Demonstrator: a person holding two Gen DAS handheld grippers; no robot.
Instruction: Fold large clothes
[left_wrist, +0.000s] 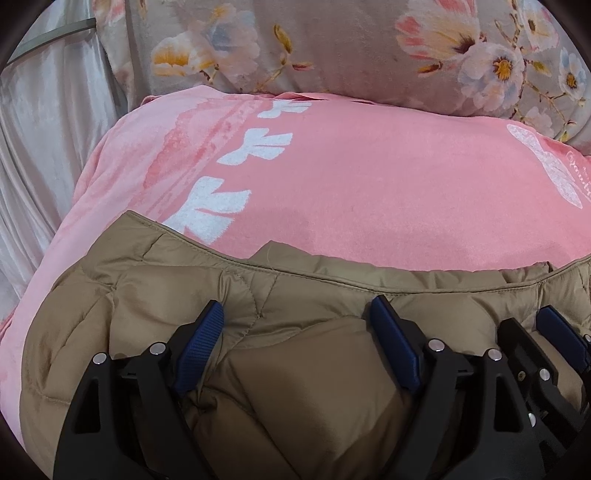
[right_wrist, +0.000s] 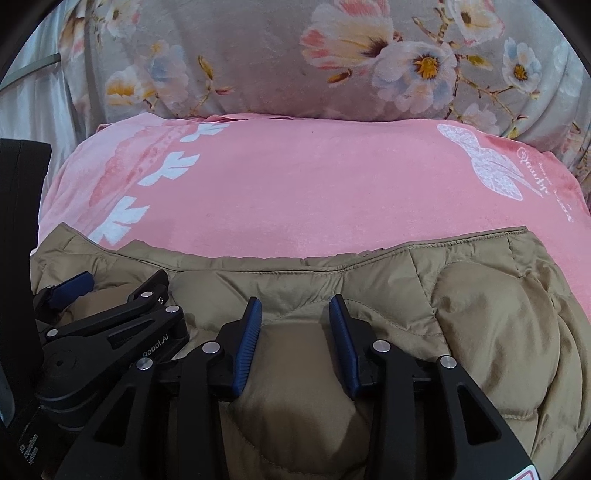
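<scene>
The jacket (left_wrist: 314, 354), tan and quilted, fills the lower half of both views and lies on a pink blanket (left_wrist: 351, 177). Its long axis runs left to right across the frame, with the seamed edge curving along the top of it, just beyond both sets of fingertips.

The left gripper (left_wrist: 297, 332) has its jaws spread wide, with a puffed panel of the jacket bulging up between the blue pads (left_wrist: 201, 347). The pads touch the fabric at the sides, but whether they pinch it I cannot tell. The right gripper (right_wrist: 295, 325) stands narrower, and a bulge of jacket sits between its pads (right_wrist: 247, 343), which look pressed against it, so I judge it grasping the jacket.

Both grippers sit side by side near the middle of the jacket, each equally near the seamed edge. The fold, as I judge it, turns on that edge lying straight ahead of both, toward the top of the frame.

Counts: 1 jacket, 1 blanket, 2 grippers, and 1 flowered cover (right_wrist: 258, 66) across the top of the frame.
</scene>
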